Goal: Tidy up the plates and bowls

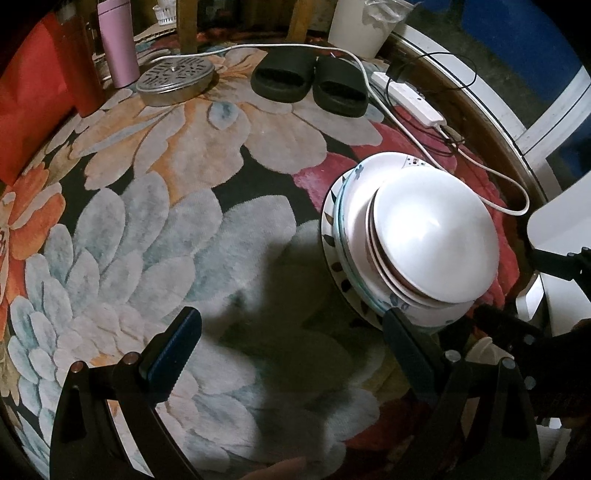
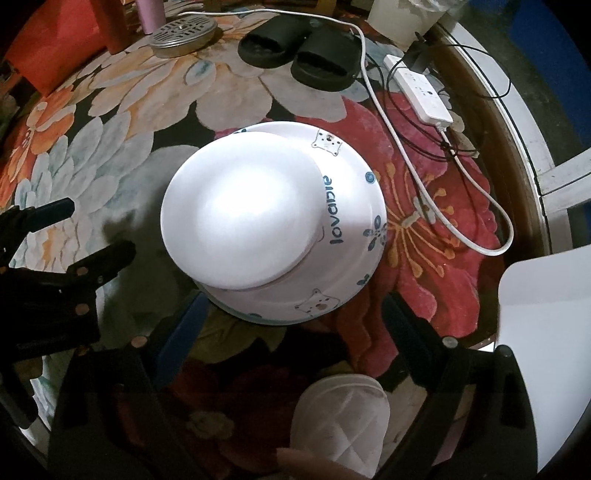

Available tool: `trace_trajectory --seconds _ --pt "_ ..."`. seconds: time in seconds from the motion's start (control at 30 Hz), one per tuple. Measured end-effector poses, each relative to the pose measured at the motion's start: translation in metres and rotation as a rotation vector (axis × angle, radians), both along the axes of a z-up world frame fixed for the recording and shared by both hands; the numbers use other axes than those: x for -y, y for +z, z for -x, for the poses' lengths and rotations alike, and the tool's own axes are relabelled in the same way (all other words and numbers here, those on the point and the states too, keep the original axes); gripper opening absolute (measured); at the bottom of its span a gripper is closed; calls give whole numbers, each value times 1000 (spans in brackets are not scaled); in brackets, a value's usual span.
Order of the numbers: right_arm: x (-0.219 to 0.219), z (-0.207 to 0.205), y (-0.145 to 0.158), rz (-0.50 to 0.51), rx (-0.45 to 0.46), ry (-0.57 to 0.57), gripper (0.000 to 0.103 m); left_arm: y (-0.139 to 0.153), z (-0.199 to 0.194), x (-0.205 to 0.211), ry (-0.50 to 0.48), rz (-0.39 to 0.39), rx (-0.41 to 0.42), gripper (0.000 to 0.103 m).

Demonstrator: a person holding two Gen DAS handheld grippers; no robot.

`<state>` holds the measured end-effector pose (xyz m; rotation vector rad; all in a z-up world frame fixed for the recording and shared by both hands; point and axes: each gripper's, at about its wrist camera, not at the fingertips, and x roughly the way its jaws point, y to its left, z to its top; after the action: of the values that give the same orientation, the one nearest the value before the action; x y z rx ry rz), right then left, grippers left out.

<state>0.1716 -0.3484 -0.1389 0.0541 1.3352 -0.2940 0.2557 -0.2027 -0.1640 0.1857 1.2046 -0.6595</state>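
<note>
- The stack of plates and bowls (image 2: 273, 225) rests on the floral carpet (image 1: 155, 221), in the right part of the left wrist view and at the centre of the right wrist view.
- The top item is a plain white plate (image 2: 240, 210). It lies off-centre on the stack, shifted toward the left and near side.
- Below it sits a larger white dish with blue lettering and bear prints (image 2: 343, 221). The left wrist view shows further rims beneath it, one with a leaf pattern (image 1: 334, 240).
- The left gripper (image 1: 291, 354) is spread wide and holds nothing. Its left finger (image 1: 173, 354) is over bare carpet; its right finger (image 1: 402, 339) stands just beside the near edge of the stack. Contact cannot be confirmed.
- The right gripper (image 2: 295, 325) is also spread wide and holds nothing. Both fingers sit at the near rim of the stack, one on each side. Contact cannot be confirmed.
- In the right wrist view, the left gripper appears at the left edge, apart from the stack.
- A white quilted slipper (image 2: 340, 424) lies on the carpet near the right gripper.
- At the far side of the carpet lie a pair of black slides (image 1: 310, 81) and a perforated metal disc (image 1: 175, 77), with a pink tumbler (image 1: 118, 44) to the left of the disc.
- A white power strip (image 1: 406, 98) lies at the far right, with a white cable (image 1: 480, 166) looping past the stack.
- A white bin (image 1: 362, 26) stands behind the slides.
</note>
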Motion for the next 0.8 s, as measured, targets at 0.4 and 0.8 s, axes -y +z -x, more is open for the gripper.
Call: trace_trajectory --seconds 0.4,0.8 --pt "-1 0 -1 -3 2 5 94 -1 -1 -1 2 5 -8 97" --pt "-1 0 -2 -7 -1 1 94 -3 -1 -3 13 11 -18 97"
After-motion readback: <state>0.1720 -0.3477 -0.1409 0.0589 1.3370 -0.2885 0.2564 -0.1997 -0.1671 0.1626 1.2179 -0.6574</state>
